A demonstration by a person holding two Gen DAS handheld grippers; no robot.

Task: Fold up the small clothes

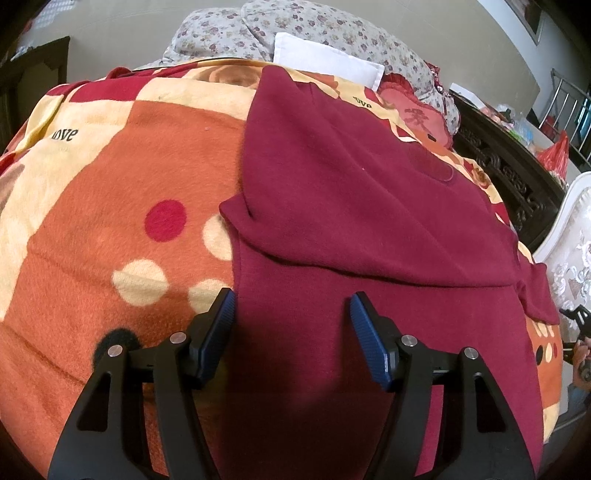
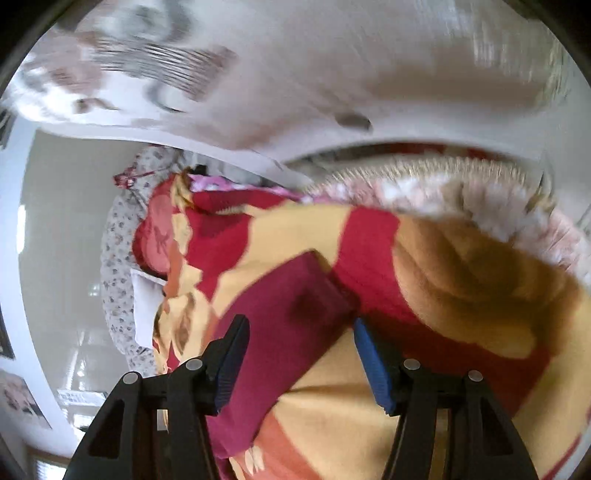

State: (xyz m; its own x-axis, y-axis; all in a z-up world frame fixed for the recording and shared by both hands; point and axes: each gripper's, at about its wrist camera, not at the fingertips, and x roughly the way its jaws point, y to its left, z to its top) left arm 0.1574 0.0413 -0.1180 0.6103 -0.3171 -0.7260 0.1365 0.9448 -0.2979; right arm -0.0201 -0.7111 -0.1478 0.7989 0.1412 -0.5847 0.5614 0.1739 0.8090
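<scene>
Fleece, a maroon sweatshirt [image 1: 369, 206], lay flat on my orange patterned blanket [image 1: 110, 221] on the bed, one flap folded across so it would narrow. My left hand-held gripper [image 1: 291, 314] hung open at 6 o'clock over its hem; my right hand-held gripper [image 2: 299, 343], equally open and holding nothing, pointed at its sleeve [image 2: 288, 306].

An orange, red and cream fleece blanket [image 1: 122, 177] printed with dots and the word "love" covers the bed. Beyond its far edge lies a floral pillow [image 1: 295, 33] with a white folded cloth [image 1: 328, 59] on it. Right of the blanket stand a dark carved cabinet [image 1: 509, 177] and a white ornate headboard [image 1: 569, 251].
</scene>
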